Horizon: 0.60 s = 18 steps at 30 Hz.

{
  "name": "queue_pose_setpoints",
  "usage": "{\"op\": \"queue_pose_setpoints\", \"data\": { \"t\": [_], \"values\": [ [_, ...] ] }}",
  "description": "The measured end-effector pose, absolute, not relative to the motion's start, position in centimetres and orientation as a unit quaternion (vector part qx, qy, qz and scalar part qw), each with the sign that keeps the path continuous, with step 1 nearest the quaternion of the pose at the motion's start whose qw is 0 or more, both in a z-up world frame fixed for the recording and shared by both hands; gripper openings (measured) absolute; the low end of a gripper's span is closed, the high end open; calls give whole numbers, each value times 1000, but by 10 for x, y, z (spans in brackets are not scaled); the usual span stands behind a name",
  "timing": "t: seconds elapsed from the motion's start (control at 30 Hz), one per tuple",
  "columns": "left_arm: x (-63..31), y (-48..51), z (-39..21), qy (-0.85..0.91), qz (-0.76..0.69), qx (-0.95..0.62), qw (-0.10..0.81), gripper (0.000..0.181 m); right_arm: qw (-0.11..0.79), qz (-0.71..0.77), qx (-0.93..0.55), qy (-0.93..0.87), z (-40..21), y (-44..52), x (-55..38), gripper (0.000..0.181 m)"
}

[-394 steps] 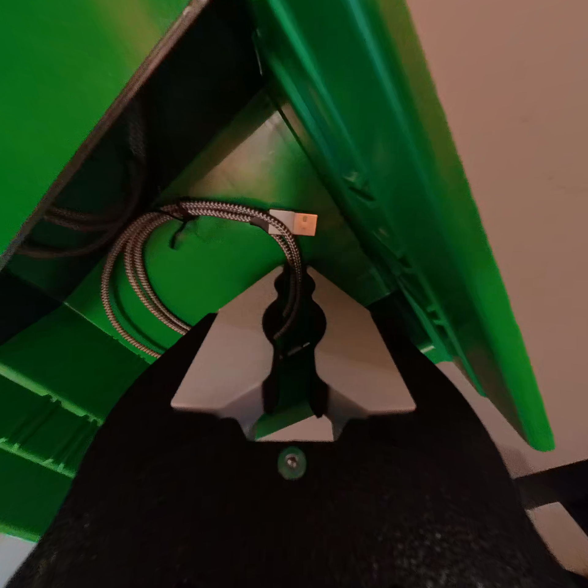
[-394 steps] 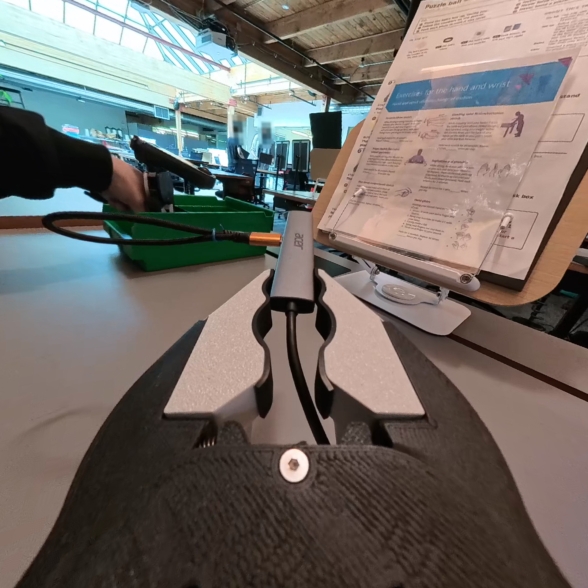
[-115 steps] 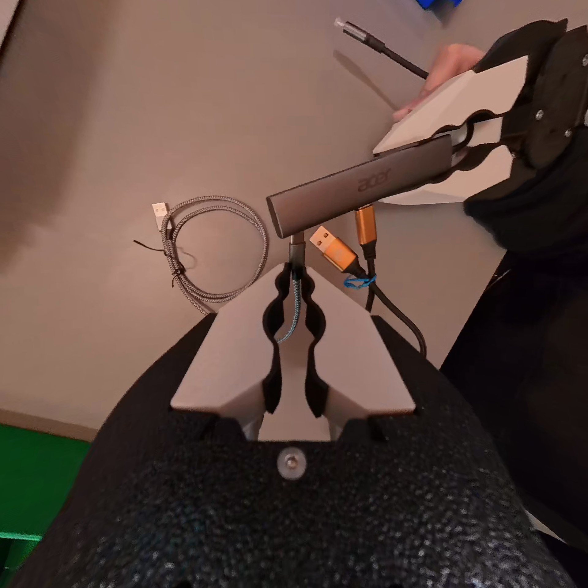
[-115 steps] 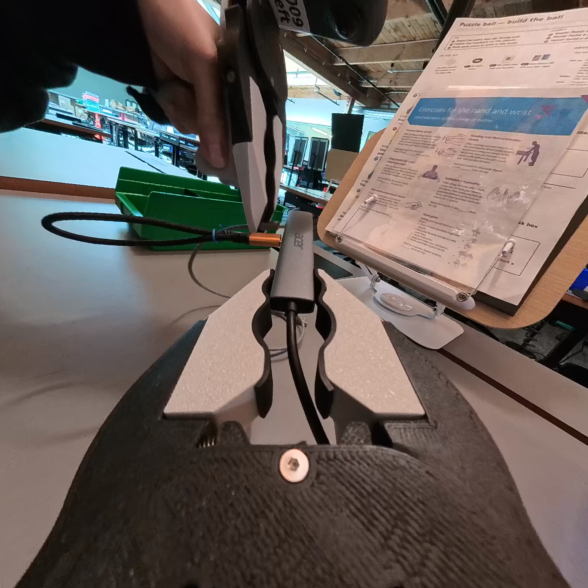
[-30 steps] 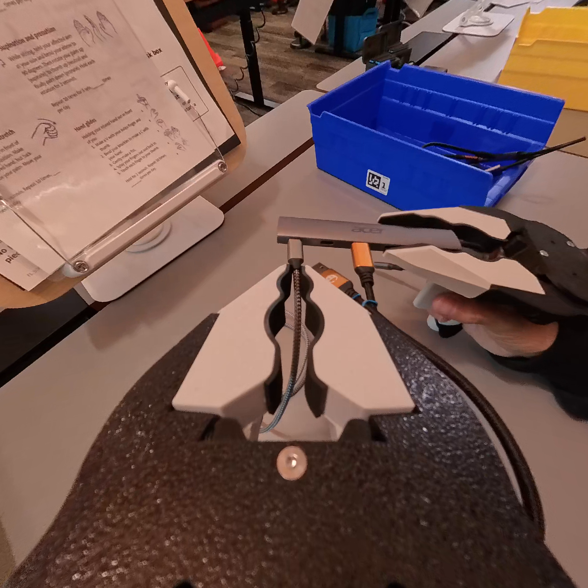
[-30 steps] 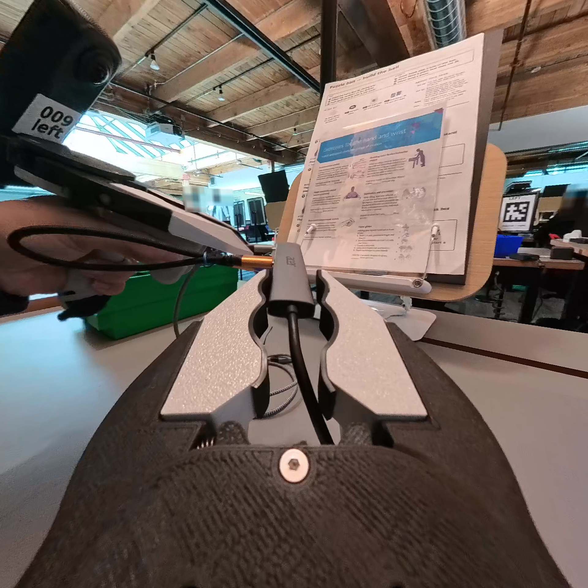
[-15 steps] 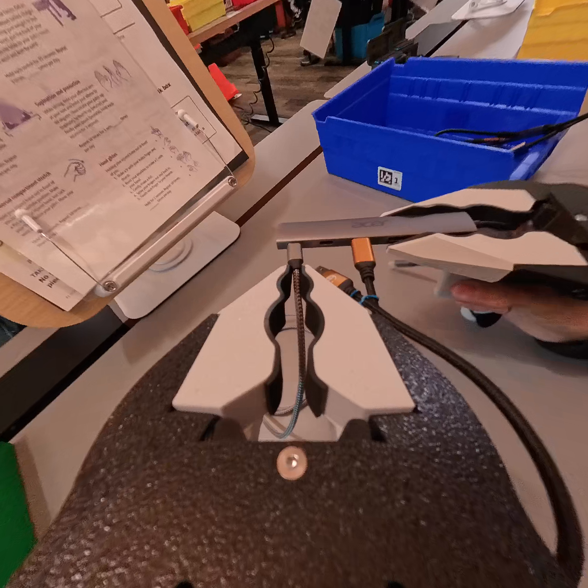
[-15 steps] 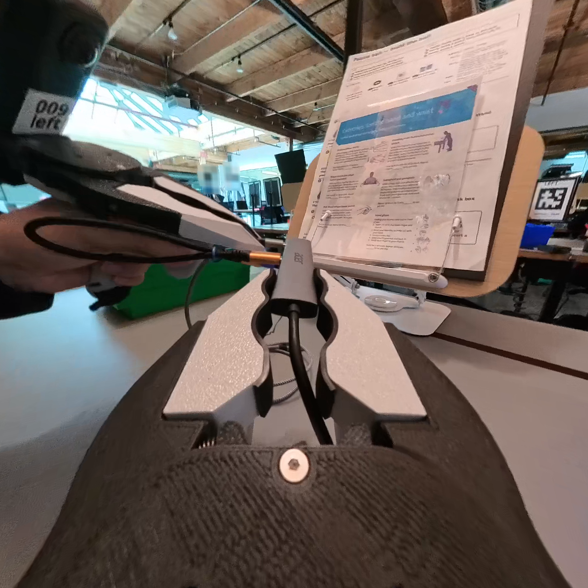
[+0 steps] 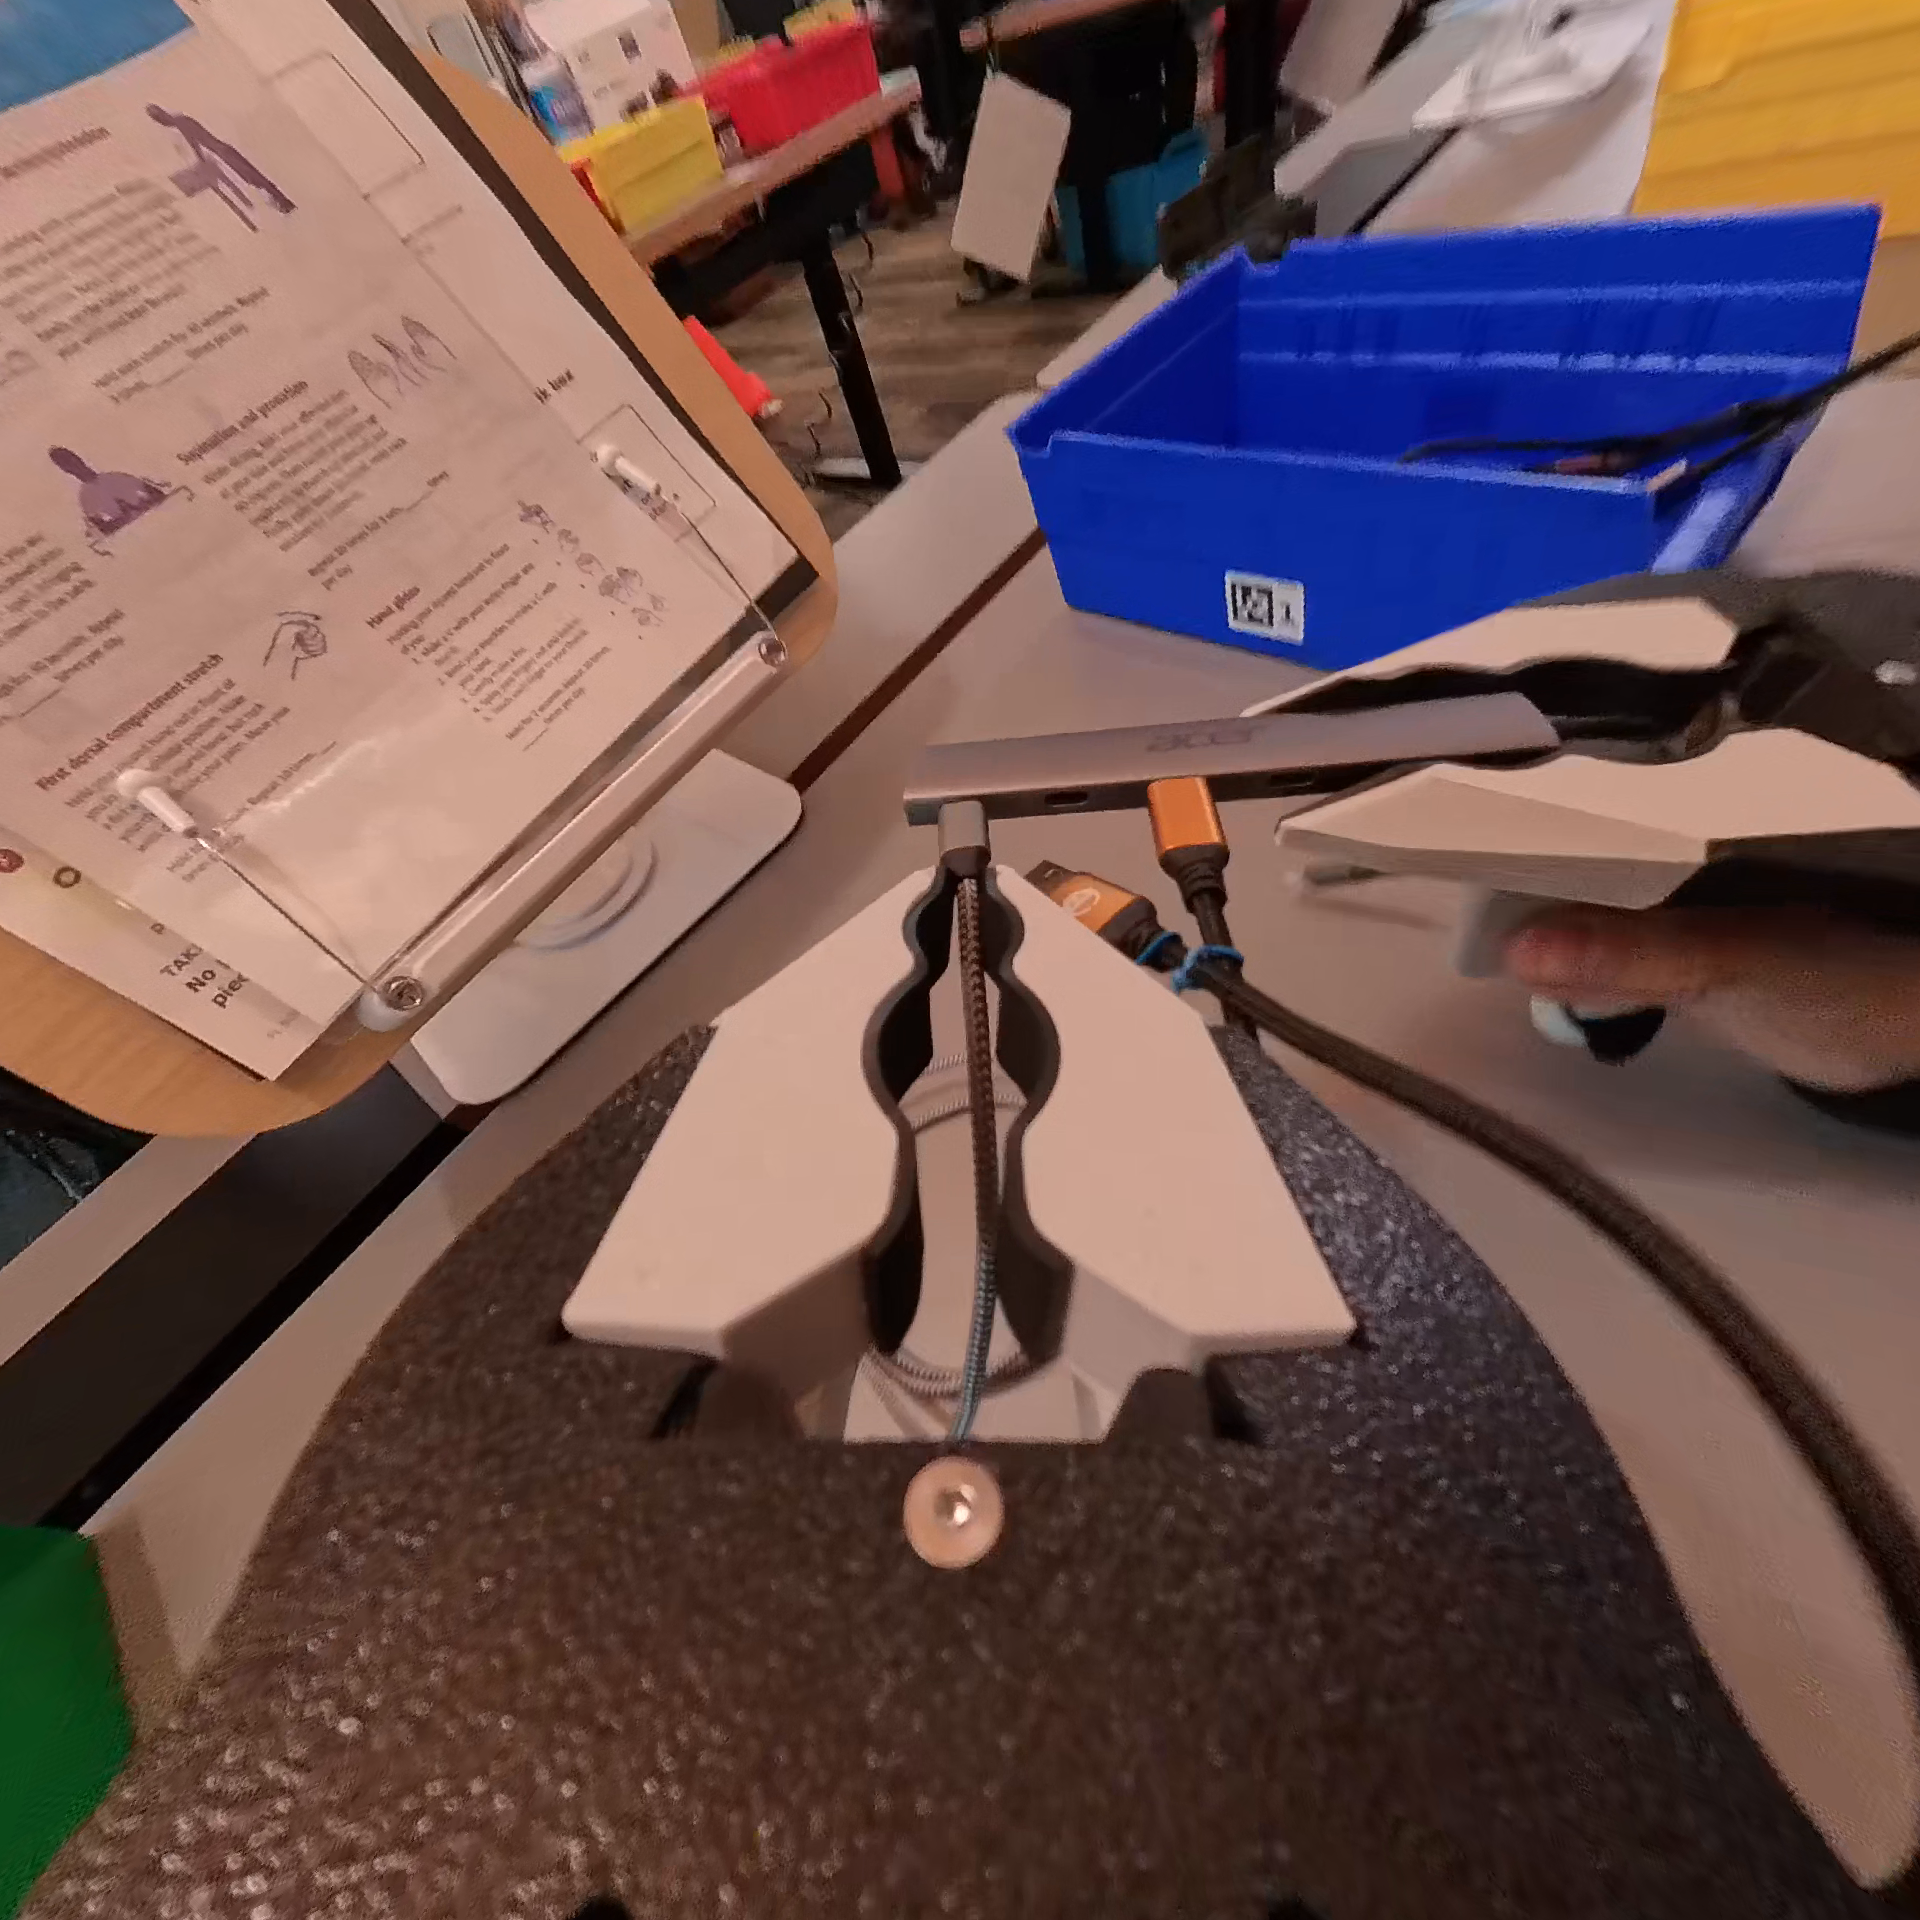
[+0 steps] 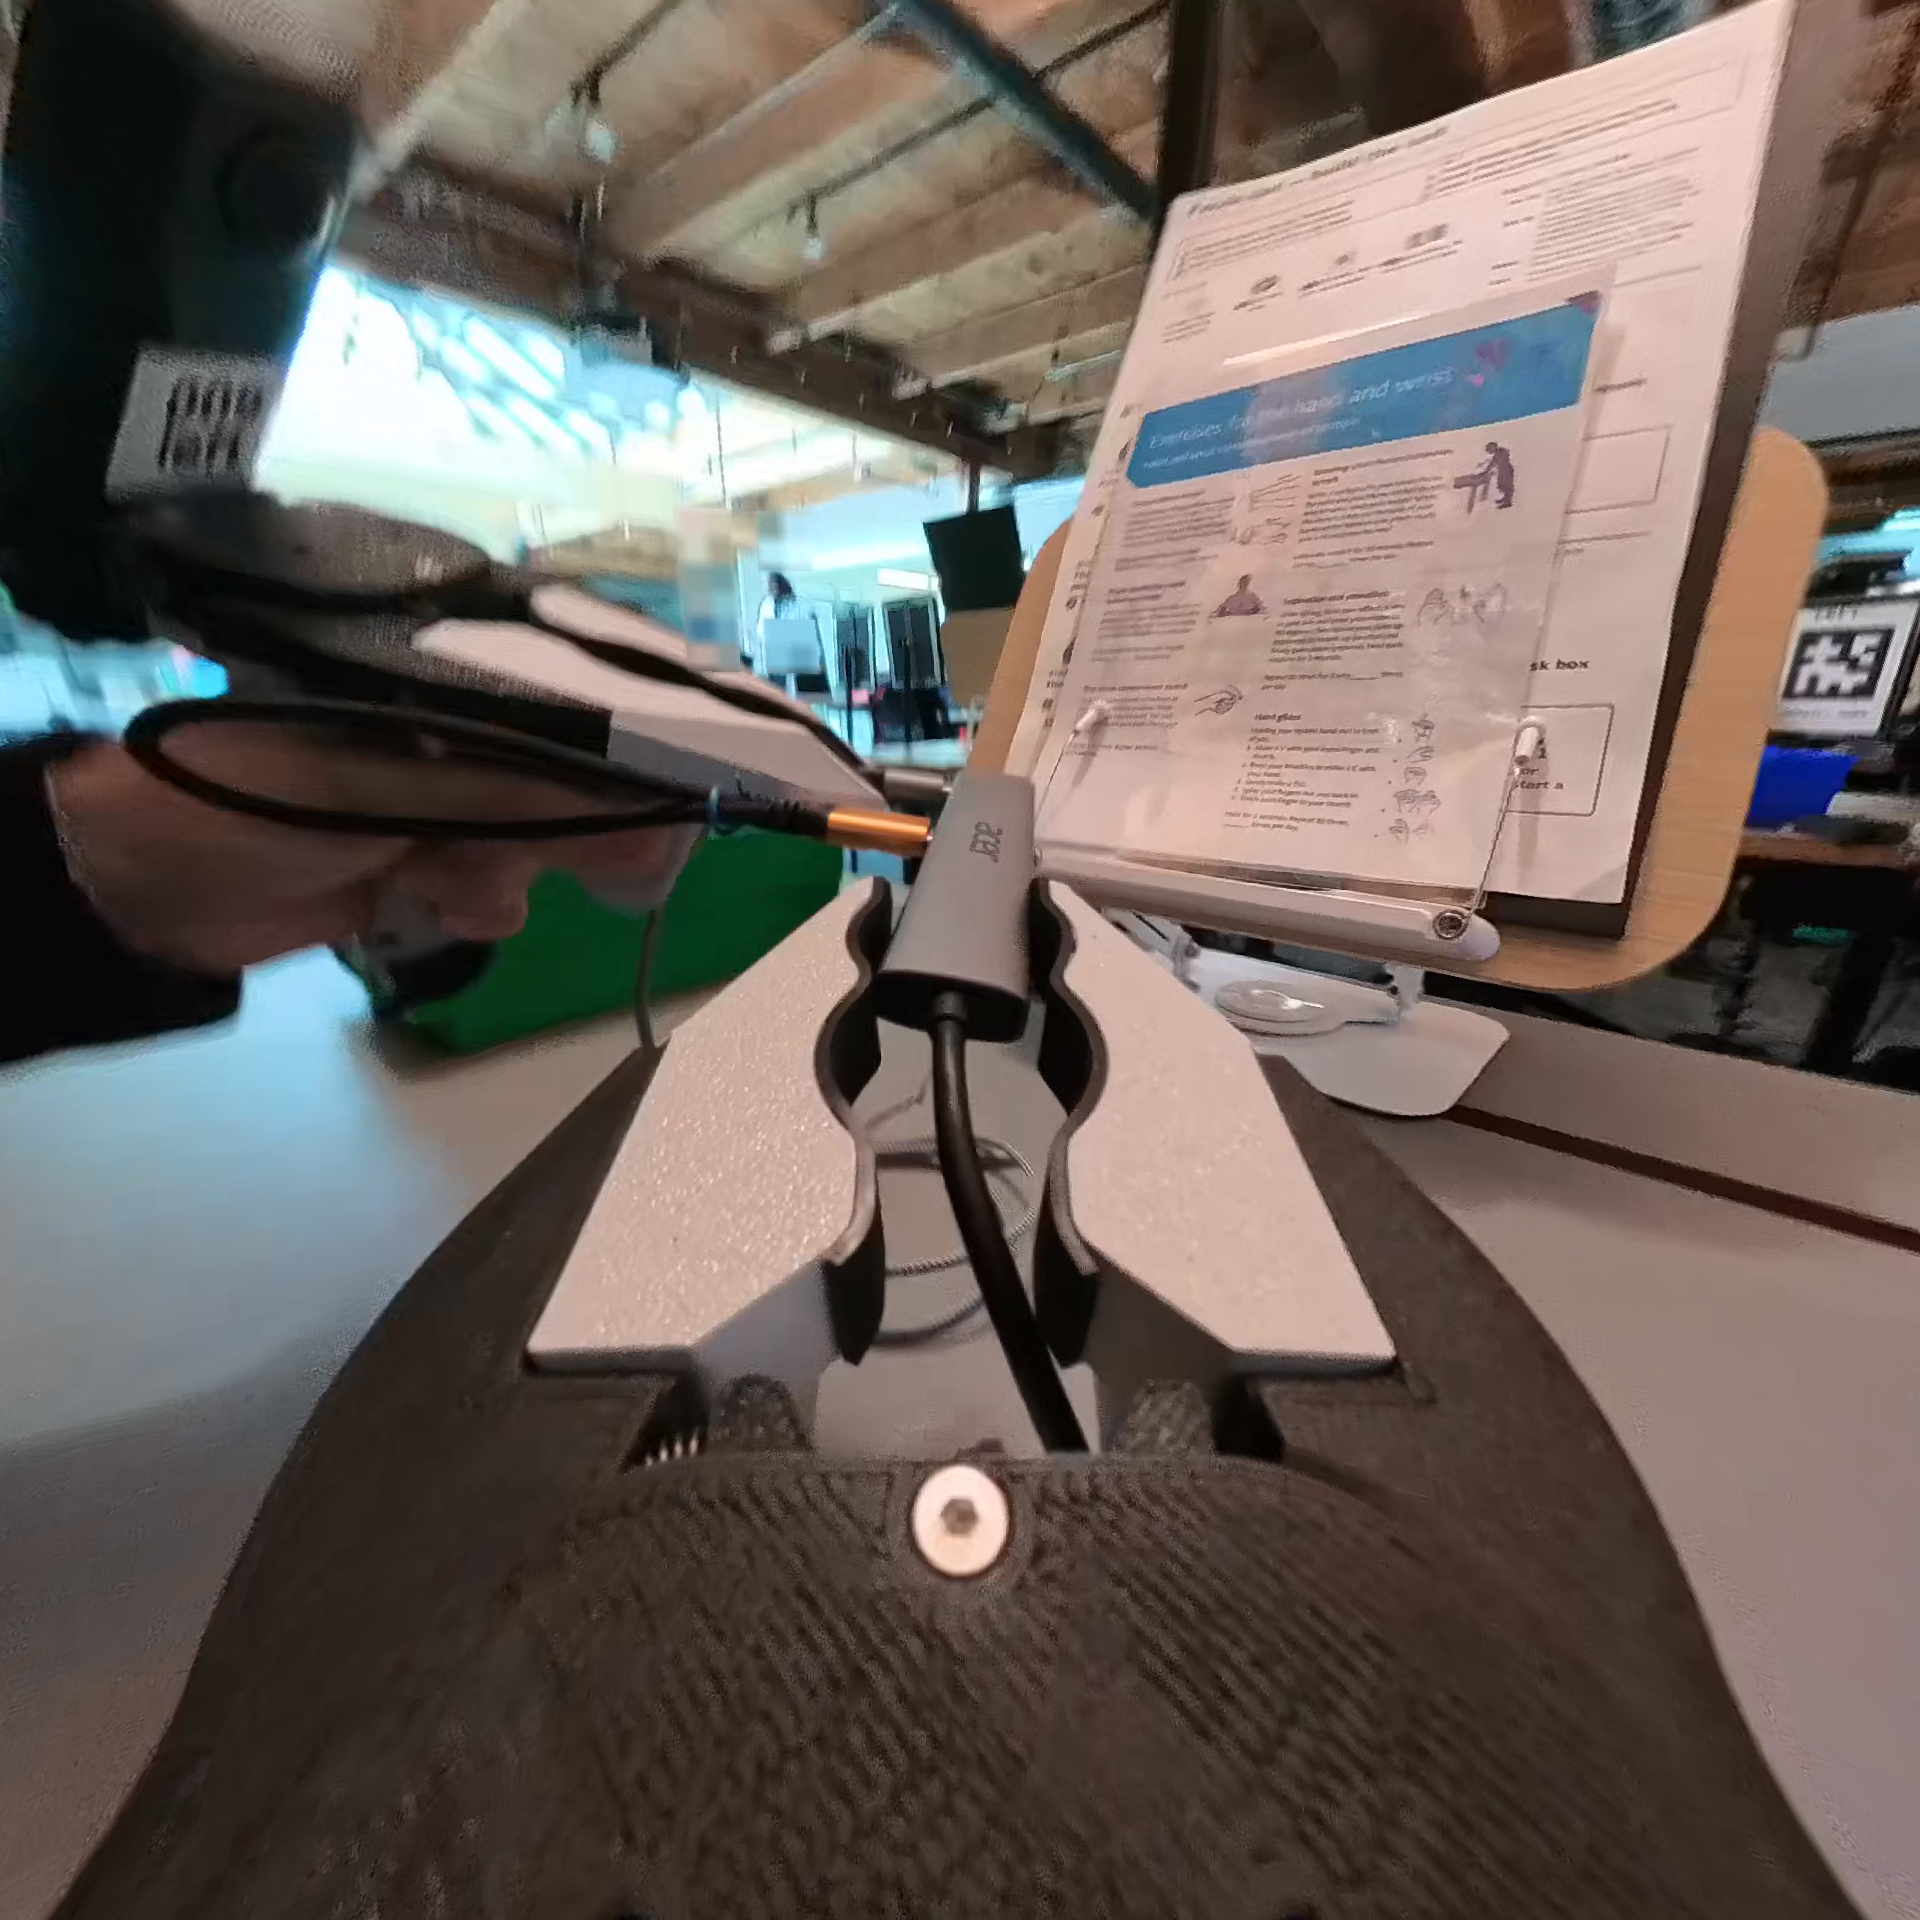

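Observation:
My left gripper [image 9: 966, 883] is shut on a grey braided cable [image 9: 977, 1091] just behind its silver plug [image 9: 961, 831], which sits in the end port of a slim grey USB hub [image 9: 1226, 753]. My right gripper [image 10: 961, 904] is shut on the hub [image 10: 982, 862] and holds it level above the table; it shows from the side in the left wrist view [image 9: 1558, 769]. A black cable with an orange plug [image 9: 1184, 821] is in a side port of the hub, and its other orange plug [image 9: 1091, 899] hangs loose. The left gripper [image 10: 675, 717] shows at left in the right wrist view.
A document stand with printed sheets [image 9: 312, 520] stands at the table's back edge, close to the hub. A blue bin [image 9: 1351, 551] holding thin cables is behind the right gripper. A green bin [image 10: 623, 935] is on the left. The black cable loops across the table [image 9: 1558, 1195].
Both grippers have shifted a little with the hub and cables between them, and the stand and blue bin look closer. Both grips are unchanged and the grey plug stays in the hub.

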<state>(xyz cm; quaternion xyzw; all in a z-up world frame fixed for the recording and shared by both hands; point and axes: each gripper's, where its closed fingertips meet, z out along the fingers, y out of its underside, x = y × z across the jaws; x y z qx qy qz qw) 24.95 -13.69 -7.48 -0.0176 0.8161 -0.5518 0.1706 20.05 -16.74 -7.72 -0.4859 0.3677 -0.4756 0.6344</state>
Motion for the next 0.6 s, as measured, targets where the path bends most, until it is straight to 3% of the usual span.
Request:
{"op": "queue_pose_setpoints", "data": {
  "t": [0.13, 0.6],
  "values": [
    [248, -142, -67, 788, -577, -26, 212, 3, 655, -487, -436, 379, -71, -174, 199, 23],
    [234, -151, -63, 769, -597, -18, 228, 3, 667, -476, -416, 395, -71, -183, 197, 23]
  ]
}}
